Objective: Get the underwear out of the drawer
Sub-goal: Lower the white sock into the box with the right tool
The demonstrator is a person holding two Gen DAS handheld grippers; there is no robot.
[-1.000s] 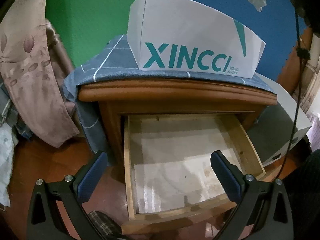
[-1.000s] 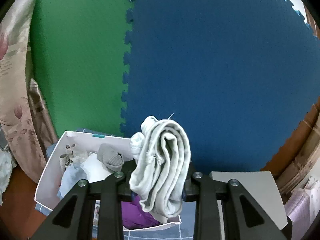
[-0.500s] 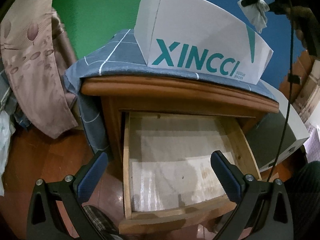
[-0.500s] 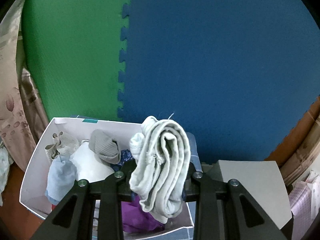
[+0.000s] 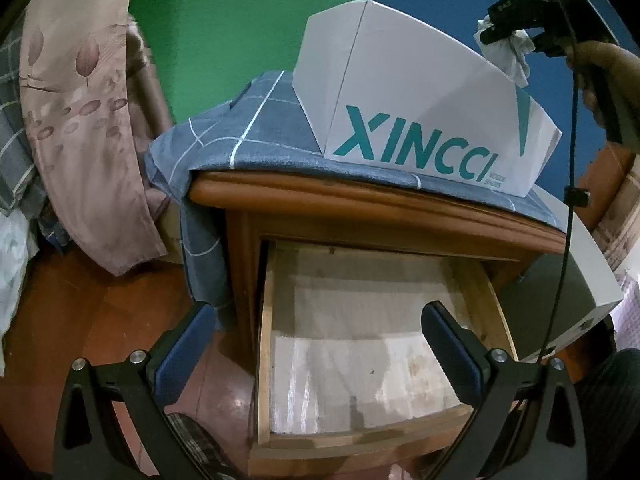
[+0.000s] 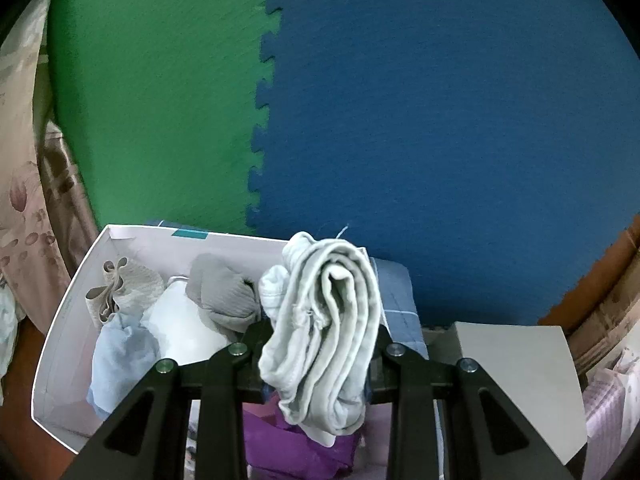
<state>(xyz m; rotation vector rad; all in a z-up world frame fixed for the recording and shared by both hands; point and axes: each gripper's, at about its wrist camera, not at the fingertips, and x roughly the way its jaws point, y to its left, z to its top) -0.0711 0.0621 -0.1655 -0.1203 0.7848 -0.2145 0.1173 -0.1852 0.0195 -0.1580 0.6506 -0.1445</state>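
The wooden drawer (image 5: 264, 344) of the nightstand stands pulled open; only its pale liner shows inside. My left gripper (image 5: 320, 348) is open and empty in front of it. My right gripper (image 6: 320, 344) is shut on a rolled light grey underwear (image 6: 324, 332), held above the right end of the white XINCCI box (image 6: 56, 352). In the left wrist view the right gripper (image 5: 508, 38) and the underwear (image 5: 516, 52) show above the box (image 5: 420, 120). The box holds several folded garments: grey, white, light blue and purple.
The box stands on a blue checked cloth (image 5: 248, 136) over the nightstand top. A floral bedsheet (image 5: 72, 120) hangs at the left. A white cabinet (image 6: 516, 376) is at the right. Green and blue foam mats (image 6: 400, 120) cover the wall. A cable (image 5: 568, 208) hangs at the right.
My right gripper has come down and forward over the box with the underwear, so more of the box's inside shows. My left gripper has shifted left, still open before the drawer.
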